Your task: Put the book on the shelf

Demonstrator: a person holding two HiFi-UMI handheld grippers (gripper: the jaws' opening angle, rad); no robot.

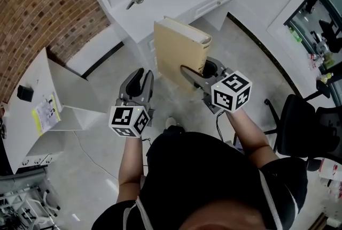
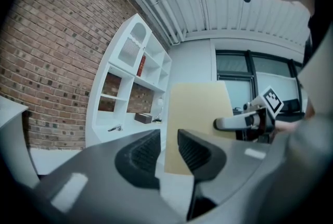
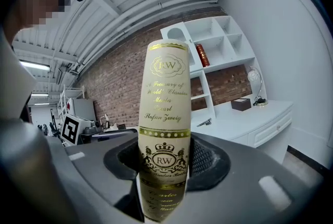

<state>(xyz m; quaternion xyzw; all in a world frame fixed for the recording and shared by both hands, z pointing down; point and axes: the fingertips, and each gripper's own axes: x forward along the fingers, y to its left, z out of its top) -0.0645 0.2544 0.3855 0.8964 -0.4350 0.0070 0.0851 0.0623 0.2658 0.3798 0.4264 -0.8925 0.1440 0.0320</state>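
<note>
Right claw (image 1: pixel 197 71) is clamped on the spine of the book (image 1: pixel 179 47), held upright in mid-air. Left claw (image 1: pixel 140 80) is part open, empty. Shelf (image 3: pixel 223 43) stands well apart; placing judged outstanding.

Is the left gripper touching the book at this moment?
Apart. The left gripper view shows it: the left gripper has parted jaws with nothing between them, and the book hangs well beyond their tips.
</note>
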